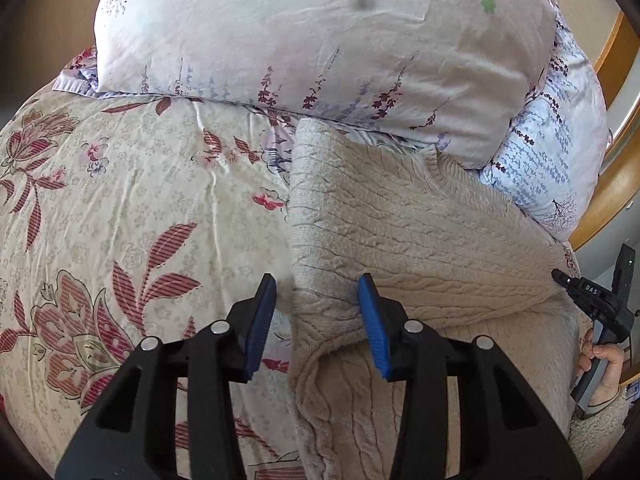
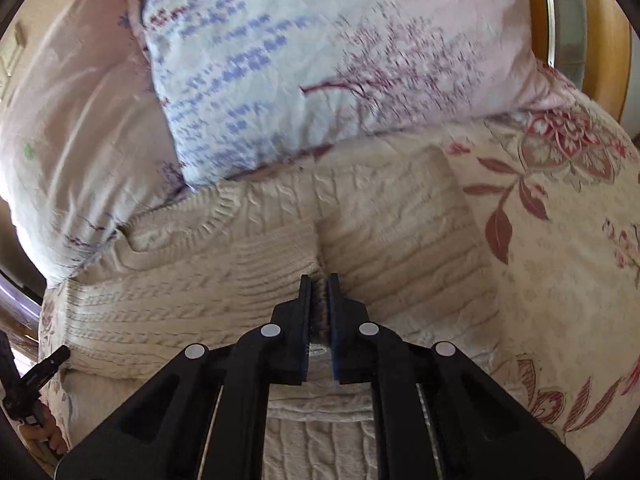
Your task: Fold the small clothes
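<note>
A beige cable-knit sweater (image 1: 400, 220) lies partly folded on the floral bedspread (image 1: 120, 184). My left gripper (image 1: 318, 300) is open, its blue pads straddling the sweater's left folded edge. In the right wrist view the sweater (image 2: 200, 300) fills the middle, a sleeve folded across it. My right gripper (image 2: 319, 286) is shut on a pinch of the sweater's knit. The right gripper also shows at the right edge of the left wrist view (image 1: 560, 278), held by a hand.
Two floral pillows (image 1: 320, 40) (image 1: 552, 168) lie stacked beyond the sweater, touching its far edge. A wooden bed frame (image 1: 616, 184) curves along the right. The left gripper's body (image 2: 36, 380) shows at the right wrist view's left edge.
</note>
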Available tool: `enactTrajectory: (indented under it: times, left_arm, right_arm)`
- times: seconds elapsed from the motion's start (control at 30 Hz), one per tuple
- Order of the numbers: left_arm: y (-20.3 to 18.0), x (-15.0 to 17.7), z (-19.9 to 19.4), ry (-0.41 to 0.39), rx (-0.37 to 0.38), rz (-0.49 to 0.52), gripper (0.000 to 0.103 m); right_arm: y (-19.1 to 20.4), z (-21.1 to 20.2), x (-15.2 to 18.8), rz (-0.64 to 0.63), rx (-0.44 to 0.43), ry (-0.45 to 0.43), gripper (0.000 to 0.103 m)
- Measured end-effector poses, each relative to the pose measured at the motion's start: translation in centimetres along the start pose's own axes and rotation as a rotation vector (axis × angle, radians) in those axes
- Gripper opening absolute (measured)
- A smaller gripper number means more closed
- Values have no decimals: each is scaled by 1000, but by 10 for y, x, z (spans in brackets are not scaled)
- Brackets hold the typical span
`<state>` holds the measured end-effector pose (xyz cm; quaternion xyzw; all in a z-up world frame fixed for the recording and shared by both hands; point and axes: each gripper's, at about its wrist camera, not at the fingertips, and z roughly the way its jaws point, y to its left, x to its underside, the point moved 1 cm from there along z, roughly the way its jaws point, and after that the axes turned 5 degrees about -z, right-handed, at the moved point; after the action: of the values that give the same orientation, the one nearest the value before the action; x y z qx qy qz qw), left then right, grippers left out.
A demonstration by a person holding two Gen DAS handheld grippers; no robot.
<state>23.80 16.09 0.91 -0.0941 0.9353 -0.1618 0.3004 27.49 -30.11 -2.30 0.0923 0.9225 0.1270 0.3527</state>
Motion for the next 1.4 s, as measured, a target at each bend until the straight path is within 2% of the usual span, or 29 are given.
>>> enactTrajectory:
  times: [0.1, 0.17, 0.2, 0.23, 0.3, 0.33, 0.4, 0.53, 0.77, 0.87, 0.93, 1.07, 1.2, 1.4]
  left_arm:
    - [-2, 1, 0, -9, -9, 20, 46]
    - [-3, 4, -2, -10, -1, 20, 49]
    - [-2, 5, -4, -5, 20, 15, 50]
    - [-1, 7, -7, -2, 47, 10, 51]
    - [0, 14, -19, -8, 82, 14, 56]
    - [1, 19, -27, -17, 95, 21, 61]
    - [3, 30, -44, -36, 126, 32, 63]
    - [7, 61, -72, -37, 192, 37, 64]
    - [21, 111, -94, 12, 271, -39, 62]
    - [23, 126, -98, 22, 304, -62, 60]
    - [19, 135, -101, 29, 319, -54, 60]
    - [9, 150, -105, 58, 359, -35, 57]
    - [1, 164, -109, 81, 399, -27, 54]
    - [-3, 182, -114, 112, 451, -32, 46]
  right_arm:
    - [3, 0, -2, -27, 14, 0, 9]
    - [2, -4, -2, -29, -9, 11, 13]
    - [-2, -10, 0, -10, -40, 12, 23]
    - [-7, -19, 3, 15, -82, 5, 39]
    - [-19, -39, 9, 58, -154, -30, 54]
    - [-26, -50, 14, 74, -182, -44, 55]
    - [-41, -70, 24, 98, -240, -49, 55]
    - [-76, -100, 54, 129, -290, -21, 55]
    - [-109, -128, 105, 146, -273, 22, 54]
    - [-111, -129, 119, 156, -297, 52, 48]
    - [-108, -129, 129, 163, -342, 77, 42]
    - [-99, -132, 147, 152, -405, 92, 39]
    - [-96, -136, 162, 163, -477, 115, 30]
    - [-87, -145, 181, 136, -550, 128, 29]
